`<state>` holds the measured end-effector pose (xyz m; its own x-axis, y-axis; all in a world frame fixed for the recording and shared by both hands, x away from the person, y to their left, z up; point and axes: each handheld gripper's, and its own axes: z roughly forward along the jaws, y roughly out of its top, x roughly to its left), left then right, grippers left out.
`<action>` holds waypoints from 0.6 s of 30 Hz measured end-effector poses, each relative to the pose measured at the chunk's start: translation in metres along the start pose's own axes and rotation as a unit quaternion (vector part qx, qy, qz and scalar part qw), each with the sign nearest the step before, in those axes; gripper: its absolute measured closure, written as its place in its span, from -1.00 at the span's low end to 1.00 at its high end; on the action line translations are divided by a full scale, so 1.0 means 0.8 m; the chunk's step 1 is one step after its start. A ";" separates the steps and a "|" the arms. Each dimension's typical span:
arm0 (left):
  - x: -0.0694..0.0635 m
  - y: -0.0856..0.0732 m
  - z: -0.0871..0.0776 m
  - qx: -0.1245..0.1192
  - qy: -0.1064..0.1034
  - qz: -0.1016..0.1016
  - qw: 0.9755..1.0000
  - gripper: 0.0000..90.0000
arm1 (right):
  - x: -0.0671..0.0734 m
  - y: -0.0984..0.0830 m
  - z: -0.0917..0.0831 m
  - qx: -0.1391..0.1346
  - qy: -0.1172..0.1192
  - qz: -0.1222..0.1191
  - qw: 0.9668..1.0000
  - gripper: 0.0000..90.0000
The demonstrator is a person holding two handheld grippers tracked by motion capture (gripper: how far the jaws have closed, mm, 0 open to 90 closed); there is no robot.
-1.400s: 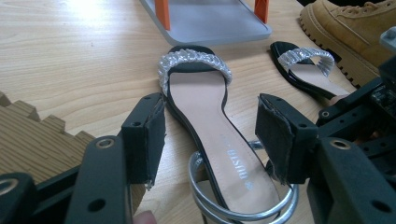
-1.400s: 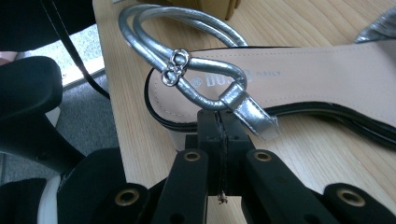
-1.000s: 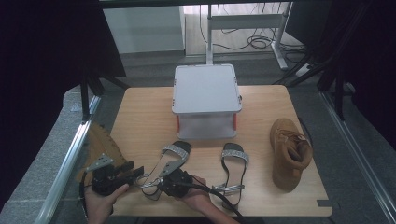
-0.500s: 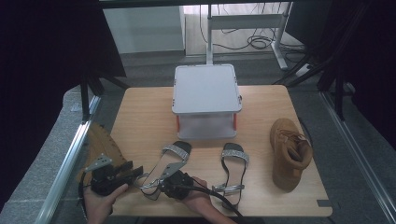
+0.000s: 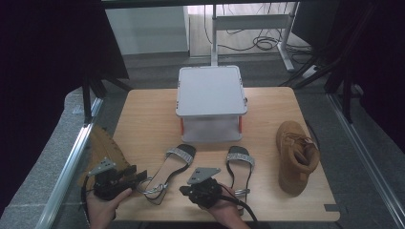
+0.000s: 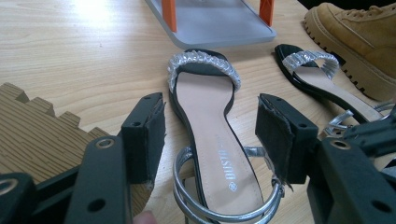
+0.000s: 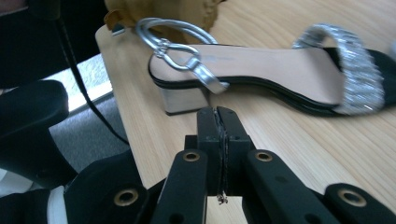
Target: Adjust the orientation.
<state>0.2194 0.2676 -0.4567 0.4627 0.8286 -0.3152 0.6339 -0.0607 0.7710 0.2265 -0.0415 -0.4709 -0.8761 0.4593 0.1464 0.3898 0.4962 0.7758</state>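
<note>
Left claw (image 6: 210,135) open, sandal (image 6: 212,154) heel between jaws (lined up for grab); right claw (image 7: 218,128) closed, empty, beside it.

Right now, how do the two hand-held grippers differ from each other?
The left gripper has its jaws spread wide, while the right gripper has its jaws pressed shut with nothing between them. The left gripper faces the heel end of the left sandal, with the heel strap between its jaws but untouched; the right gripper sits between the two sandals. Both are black, hand-held, and low over the wooden table.
</note>
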 end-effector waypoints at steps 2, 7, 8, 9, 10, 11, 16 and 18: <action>-0.001 0.000 0.001 0.000 0.000 0.001 1.000 -0.05 | -0.005 -0.005 -0.010 -0.007 -0.006 0.006 1.000 0.98; -0.001 0.001 0.003 0.002 0.000 0.001 1.000 -0.05 | -0.015 -0.019 -0.035 -0.022 -0.015 0.022 0.999 0.98; -0.001 0.000 0.004 0.003 0.001 0.002 1.000 -0.05 | -0.017 -0.022 -0.039 -0.026 -0.017 0.026 0.999 0.98; -0.001 0.000 0.004 0.004 0.001 0.002 1.000 -0.05 | -0.018 -0.026 -0.042 -0.028 -0.019 0.030 0.999 0.98; -0.001 0.000 0.005 0.004 0.001 0.001 1.000 -0.05 | -0.020 -0.029 -0.045 -0.026 -0.020 0.031 0.999 0.98; -0.001 0.000 0.005 0.004 0.001 0.001 1.000 -0.05 | -0.021 -0.032 -0.047 -0.024 -0.023 0.030 0.999 0.98; -0.003 -0.001 0.006 0.006 -0.001 0.005 1.000 -0.05 | -0.029 -0.047 -0.066 -0.028 -0.037 0.046 0.998 0.98; -0.002 -0.001 0.007 0.007 -0.001 0.004 1.000 -0.05 | -0.031 -0.052 -0.072 -0.031 -0.043 0.050 0.997 0.98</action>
<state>0.2216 0.2630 -0.4597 0.4685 0.8269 -0.3110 0.6387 -0.0739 0.7659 0.2157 -0.1162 -0.4711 -0.8057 0.5664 0.1734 0.4527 0.4000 0.7969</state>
